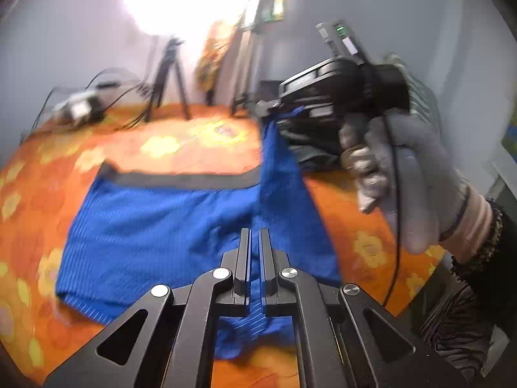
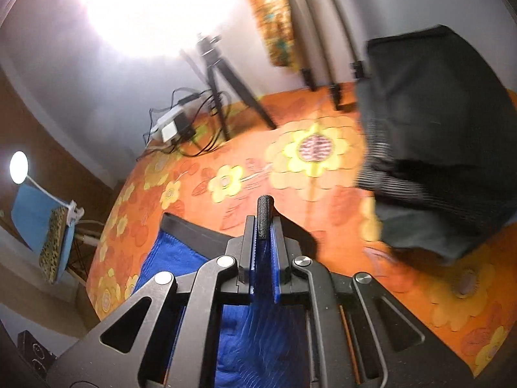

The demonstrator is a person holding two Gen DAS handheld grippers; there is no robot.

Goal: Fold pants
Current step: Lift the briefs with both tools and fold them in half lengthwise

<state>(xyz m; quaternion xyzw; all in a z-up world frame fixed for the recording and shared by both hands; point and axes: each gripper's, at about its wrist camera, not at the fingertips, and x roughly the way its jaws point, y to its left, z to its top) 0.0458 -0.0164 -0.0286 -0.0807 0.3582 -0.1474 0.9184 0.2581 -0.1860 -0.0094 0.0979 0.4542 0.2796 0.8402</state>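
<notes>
Blue striped pants [image 1: 155, 226] with a black waistband [image 1: 181, 179] lie on an orange flowered bedspread [image 1: 194, 142]. My left gripper [image 1: 255, 236] is shut on a fold of the blue pants near me. My right gripper [image 1: 268, 110], held in a gloved hand [image 1: 413, 174], is shut on the waistband corner and lifts it above the bed. In the right wrist view the right gripper [image 2: 265, 223] pinches the black waistband edge [image 2: 265, 213], with blue cloth [image 2: 258, 329] hanging below it.
A tripod [image 1: 168, 74] and a power strip with cables [image 1: 80, 106] stand at the bed's far end. A dark folded garment pile [image 2: 446, 148] lies on the right of the bed. A bright lamp [image 2: 142, 9] glares at the back. A stool [image 2: 55, 236] stands left.
</notes>
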